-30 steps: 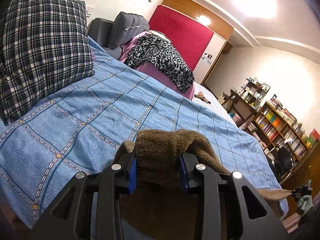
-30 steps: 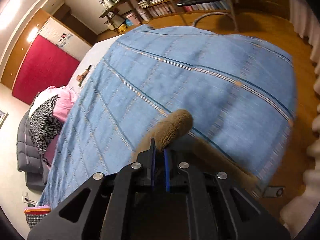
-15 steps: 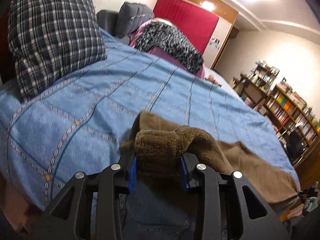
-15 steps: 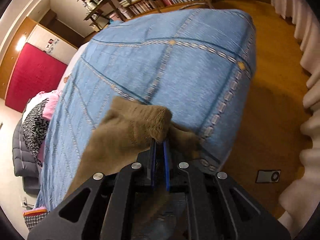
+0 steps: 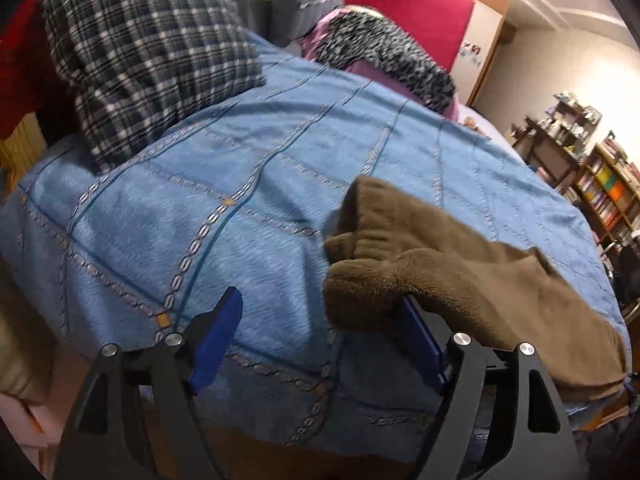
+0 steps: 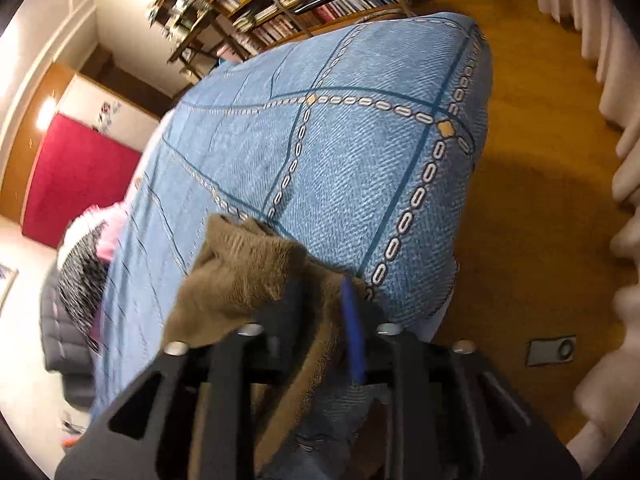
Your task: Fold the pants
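Brown fleece pants (image 5: 460, 272) lie on the blue bedspread (image 5: 240, 184) near the bed's front edge. My left gripper (image 5: 320, 328) is open, its jaws wide apart; the end of the pants drapes over the right finger (image 5: 420, 336) and is not clamped. In the right wrist view the other end of the pants (image 6: 248, 268) lies at the bed's front corner. My right gripper (image 6: 320, 312) is open a little, with brown fabric lying between and over its fingers. The view is blurred.
A plaid pillow (image 5: 148, 52) sits at the back left of the bed. A leopard-print blanket on pink bedding (image 5: 384, 52) lies at the far end. Bookshelves (image 5: 592, 168) stand at the right. The wooden floor (image 6: 532, 208) and curtains (image 6: 616, 128) lie beyond the bed corner.
Both grippers have opened and let go of the pants, which now rest on the bedspread. Both grippers have drawn back toward the bed's edge.
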Demonstrator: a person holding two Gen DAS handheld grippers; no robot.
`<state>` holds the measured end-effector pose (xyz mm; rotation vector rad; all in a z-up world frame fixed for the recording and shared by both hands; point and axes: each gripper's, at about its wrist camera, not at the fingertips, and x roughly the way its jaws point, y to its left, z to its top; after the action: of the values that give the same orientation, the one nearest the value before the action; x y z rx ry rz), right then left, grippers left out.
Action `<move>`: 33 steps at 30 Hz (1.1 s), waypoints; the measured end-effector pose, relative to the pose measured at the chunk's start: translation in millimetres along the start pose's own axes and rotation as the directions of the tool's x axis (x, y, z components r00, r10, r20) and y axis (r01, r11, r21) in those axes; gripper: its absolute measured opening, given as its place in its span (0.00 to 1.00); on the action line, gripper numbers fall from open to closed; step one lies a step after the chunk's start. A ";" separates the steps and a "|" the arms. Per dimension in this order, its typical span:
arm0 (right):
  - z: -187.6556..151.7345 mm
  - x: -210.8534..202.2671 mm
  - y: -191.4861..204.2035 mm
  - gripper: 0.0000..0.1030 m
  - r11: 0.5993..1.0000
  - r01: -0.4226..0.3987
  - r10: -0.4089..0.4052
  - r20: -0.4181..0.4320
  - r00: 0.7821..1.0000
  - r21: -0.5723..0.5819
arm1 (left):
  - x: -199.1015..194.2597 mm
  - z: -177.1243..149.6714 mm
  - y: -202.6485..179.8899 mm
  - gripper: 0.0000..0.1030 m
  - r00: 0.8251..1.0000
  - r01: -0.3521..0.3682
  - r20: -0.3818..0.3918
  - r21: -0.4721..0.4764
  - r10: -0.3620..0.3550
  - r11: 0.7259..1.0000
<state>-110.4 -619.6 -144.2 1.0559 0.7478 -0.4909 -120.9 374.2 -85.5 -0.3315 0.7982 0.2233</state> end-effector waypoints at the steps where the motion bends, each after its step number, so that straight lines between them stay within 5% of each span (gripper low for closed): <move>1: 1.6 -0.8 -0.9 0.32 1.000 -0.015 0.015 0.000 1.000 0.008 | 0.9 0.3 0.5 0.75 1.000 -0.008 -0.005 -0.004 0.008 1.000; 8: 7.9 12.3 3.9 0.33 0.998 -0.060 0.060 -0.014 0.998 0.010 | 0.4 11.9 -10.3 0.75 0.999 -0.031 0.027 -0.019 0.032 0.999; 15: 11.9 13.9 10.0 0.46 0.996 -0.085 0.085 0.000 0.996 0.012 | -1.2 19.1 -17.6 0.75 0.998 -0.038 0.050 -0.037 0.040 0.999; 24: 11.4 30.5 23.5 0.46 0.997 -0.066 0.066 0.000 0.998 -0.050 | 6.0 16.2 -17.2 0.76 0.997 -0.054 0.044 -0.061 0.057 0.997; 27: 10.1 24.7 41.9 0.21 0.989 0.026 -0.018 0.054 0.998 -0.143 | 9.4 19.6 -18.4 0.75 0.997 -0.046 0.054 -0.070 0.050 0.996; 33: 3.6 -9.1 77.6 0.12 0.956 0.069 -0.038 0.114 0.993 -0.284 | 17.4 25.5 -11.7 0.66 0.998 -0.011 0.065 -0.124 0.019 0.992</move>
<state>-62.2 -589.8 -90.3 0.7337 0.7289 -0.4655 -88.5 374.2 -79.2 -0.4329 0.7232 0.2968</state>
